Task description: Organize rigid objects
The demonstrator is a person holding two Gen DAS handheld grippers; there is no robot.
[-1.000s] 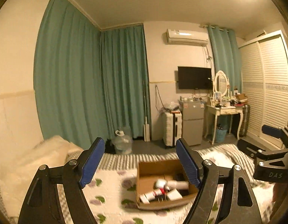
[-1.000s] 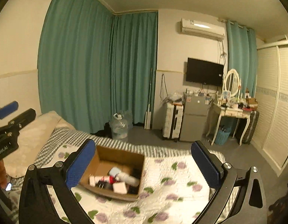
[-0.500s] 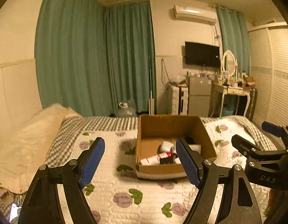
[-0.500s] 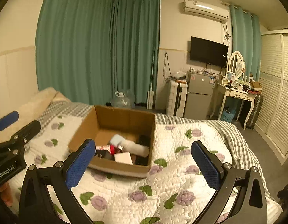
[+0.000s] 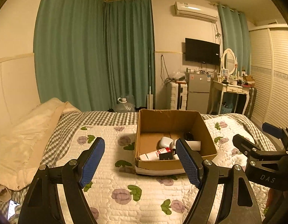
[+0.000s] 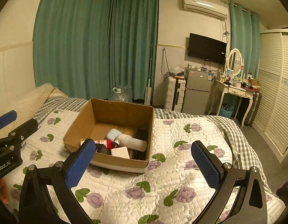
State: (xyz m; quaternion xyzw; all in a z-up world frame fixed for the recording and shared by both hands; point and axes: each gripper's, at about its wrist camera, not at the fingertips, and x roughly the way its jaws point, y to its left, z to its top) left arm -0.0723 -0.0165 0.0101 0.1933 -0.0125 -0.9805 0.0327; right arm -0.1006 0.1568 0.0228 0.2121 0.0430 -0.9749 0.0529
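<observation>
Open brown cardboard box (image 5: 173,141) on the bed's white quilt with purple flowers (image 6: 181,168), near the middle. Inside, loosely piled: white cylindrical bottle (image 6: 133,141), white tube with red band (image 5: 155,152), small white rounded case (image 5: 165,141), white flat block (image 6: 120,152), black items (image 6: 140,133) along one side. Left tongs (image 5: 140,160), blue-padded, spread wide and empty, hovering over the quilt just before the box. Right tongs (image 6: 142,165) likewise wide and empty, low above the quilt beside the box. Teal curtains (image 5: 95,56) behind.
</observation>
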